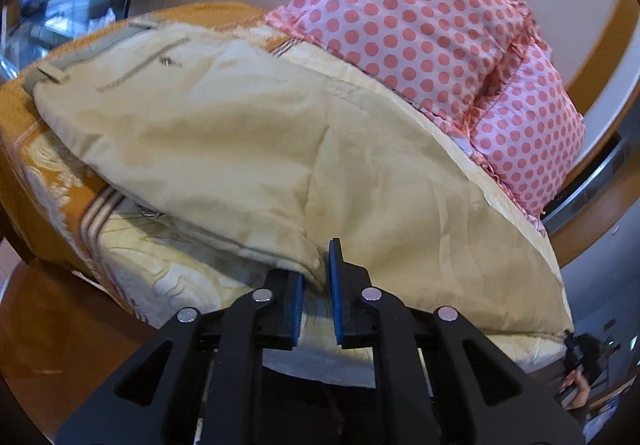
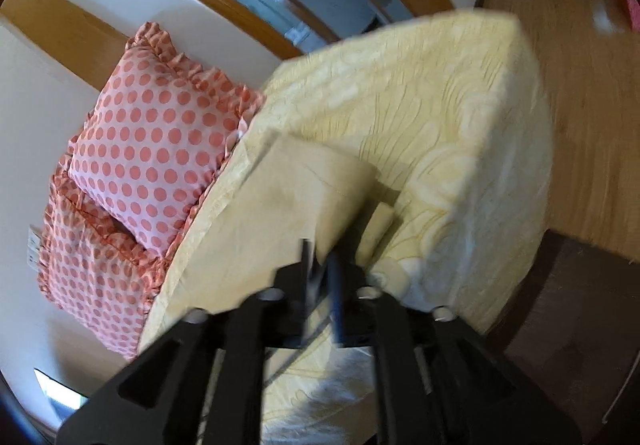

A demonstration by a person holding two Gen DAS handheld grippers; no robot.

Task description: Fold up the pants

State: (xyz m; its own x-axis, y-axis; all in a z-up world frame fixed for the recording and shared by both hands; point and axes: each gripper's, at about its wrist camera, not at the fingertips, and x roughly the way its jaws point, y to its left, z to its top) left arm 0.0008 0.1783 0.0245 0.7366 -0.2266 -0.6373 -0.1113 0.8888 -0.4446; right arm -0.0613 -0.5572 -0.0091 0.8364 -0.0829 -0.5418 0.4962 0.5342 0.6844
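Observation:
Beige pants (image 1: pixel 240 149) lie spread on a bed, waistband and back pocket at the far left in the left wrist view. My left gripper (image 1: pixel 316 277) is shut on a bunched fold of the pants' near edge, cloth pinched between its blue pads (image 1: pixel 335 285). In the right wrist view, the pants' leg end (image 2: pixel 296 197) is lifted and partly folded over. My right gripper (image 2: pixel 322 265) is shut on its edge; that view is motion-blurred.
The bed has a pale yellow patterned cover (image 2: pixel 460 133) with an orange border (image 1: pixel 48 181). Two pink polka-dot pillows (image 1: pixel 432 33) (image 2: pixel 156 153) lean against the wall at the head. Wooden floor (image 2: pixel 592 85) lies beyond the bed's edge.

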